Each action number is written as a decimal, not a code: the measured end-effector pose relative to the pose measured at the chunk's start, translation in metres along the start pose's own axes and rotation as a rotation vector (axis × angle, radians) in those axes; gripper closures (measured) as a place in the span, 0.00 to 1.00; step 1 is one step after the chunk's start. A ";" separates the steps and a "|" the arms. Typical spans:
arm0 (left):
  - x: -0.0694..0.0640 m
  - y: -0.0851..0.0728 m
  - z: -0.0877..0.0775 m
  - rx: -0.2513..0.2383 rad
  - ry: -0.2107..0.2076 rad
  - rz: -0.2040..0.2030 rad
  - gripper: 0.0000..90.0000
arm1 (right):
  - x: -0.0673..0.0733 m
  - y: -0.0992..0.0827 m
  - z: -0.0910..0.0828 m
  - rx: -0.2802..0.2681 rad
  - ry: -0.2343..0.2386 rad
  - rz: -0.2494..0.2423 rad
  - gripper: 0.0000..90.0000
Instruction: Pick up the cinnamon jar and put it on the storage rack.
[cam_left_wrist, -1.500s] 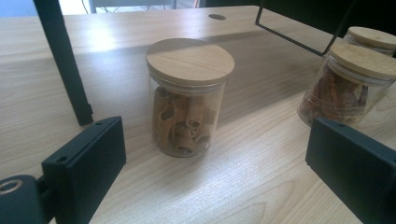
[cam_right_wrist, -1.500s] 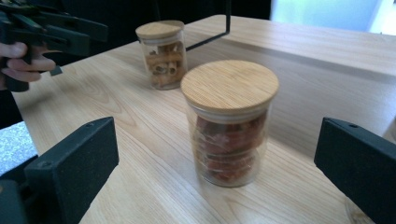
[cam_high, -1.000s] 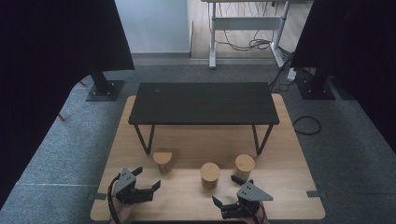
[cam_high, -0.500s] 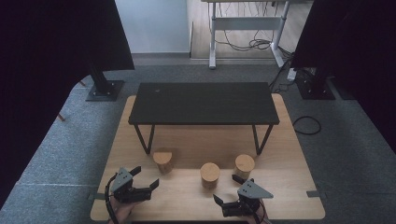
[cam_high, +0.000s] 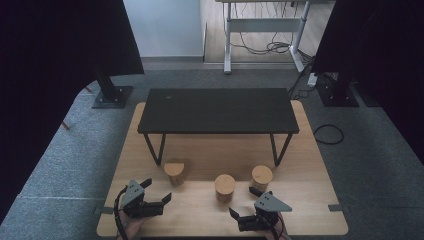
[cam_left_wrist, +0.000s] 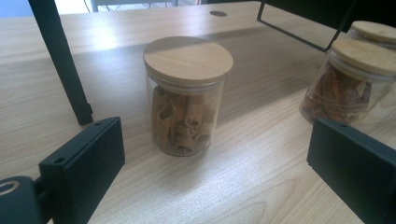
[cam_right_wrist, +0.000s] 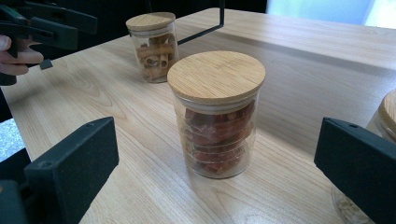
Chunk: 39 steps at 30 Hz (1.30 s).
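Both grippers (cam_high: 150, 197) (cam_high: 247, 205) drawn slightly back, three lidded jars (cam_high: 225, 187), one black table (cam_high: 217, 111)

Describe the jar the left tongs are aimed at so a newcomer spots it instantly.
On the wooden board, find the black table and its front-left leg. The left jar stands just in front, holding curled cinnamon-like sticks; the middle jar holds reddish pieces.

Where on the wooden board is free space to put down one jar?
Free: the front strip between the left gripper and right gripper, and under the black table. Crowded: the row of left jar, middle jar and right jar.
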<state>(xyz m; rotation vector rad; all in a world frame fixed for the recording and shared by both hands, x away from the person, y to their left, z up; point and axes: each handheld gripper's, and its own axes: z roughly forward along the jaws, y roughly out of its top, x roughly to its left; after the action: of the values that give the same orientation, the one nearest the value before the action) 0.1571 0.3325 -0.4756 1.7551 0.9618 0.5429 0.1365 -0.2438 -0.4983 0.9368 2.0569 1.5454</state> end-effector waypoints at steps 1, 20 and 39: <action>0.000 0.000 0.001 0.002 0.001 -0.001 0.04 | 0.000 0.000 0.000 0.000 0.001 0.001 0.00; -0.011 0.018 0.027 0.082 0.057 0.074 0.03 | -0.002 0.000 -0.001 -0.009 0.010 0.015 0.00; 0.002 0.035 0.056 0.104 0.056 0.123 0.03 | 0.003 0.000 0.002 0.010 -0.005 0.016 0.00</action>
<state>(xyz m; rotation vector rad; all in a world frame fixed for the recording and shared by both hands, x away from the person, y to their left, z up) 0.2120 0.2967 -0.4644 1.9100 0.9391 0.6334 0.1358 -0.2401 -0.4990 0.9618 2.0601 1.5408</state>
